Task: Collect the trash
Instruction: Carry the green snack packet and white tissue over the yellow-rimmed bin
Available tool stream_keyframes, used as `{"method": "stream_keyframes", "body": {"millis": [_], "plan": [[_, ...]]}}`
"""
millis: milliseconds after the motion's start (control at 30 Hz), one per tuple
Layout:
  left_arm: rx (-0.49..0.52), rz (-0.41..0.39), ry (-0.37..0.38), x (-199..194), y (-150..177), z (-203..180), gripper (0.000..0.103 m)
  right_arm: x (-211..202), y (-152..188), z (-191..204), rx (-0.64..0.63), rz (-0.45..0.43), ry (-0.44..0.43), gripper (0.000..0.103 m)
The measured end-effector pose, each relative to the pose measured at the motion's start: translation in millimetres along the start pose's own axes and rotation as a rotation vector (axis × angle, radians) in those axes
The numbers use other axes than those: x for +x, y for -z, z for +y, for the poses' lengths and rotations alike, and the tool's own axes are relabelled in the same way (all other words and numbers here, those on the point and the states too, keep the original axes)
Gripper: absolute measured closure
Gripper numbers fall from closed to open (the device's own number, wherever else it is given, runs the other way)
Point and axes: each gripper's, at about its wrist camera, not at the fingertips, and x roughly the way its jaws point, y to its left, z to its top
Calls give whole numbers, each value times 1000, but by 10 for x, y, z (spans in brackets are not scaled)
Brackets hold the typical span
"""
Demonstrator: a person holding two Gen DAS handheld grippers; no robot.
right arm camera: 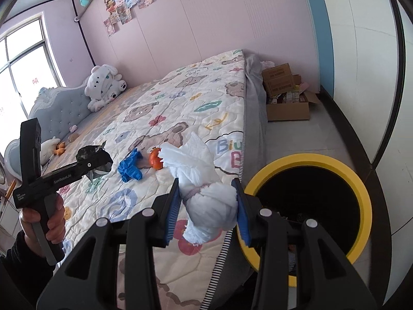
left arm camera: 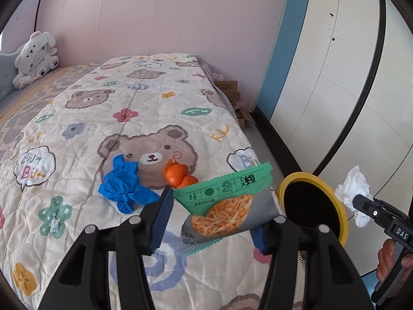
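The left gripper pinches a green-and-grey snack packet between its blue pads, over the bed's near right corner. The right gripper clamps a wad of white tissue, tied at its waist, just left of the yellow-rimmed bin. The bin stands on the floor against the bed's edge; its inside is dark, its contents unclear. "Biu" is printed on the quilt; "DAS" and "GenRobot.AI" mark the grippers. Farther onto the quilt lie a blue glove and orange peel. Beyond the bin, bare floor leads to open cardboard boxes of packets.
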Motion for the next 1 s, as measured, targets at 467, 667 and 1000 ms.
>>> {"method": "stream_keyframes", "body": {"millis": [467,667,1000], "plan": [[80,21,118,432,-147,-938,52,-222,-139,-626,62,-57,102,66],[101,57,147,705,-116,-1223,52,-223,-152,-879,88,-54,131,65],[138,121,165,1044,59,-1538,52,-29,-107,-1231,140,-23,165,65]]}}
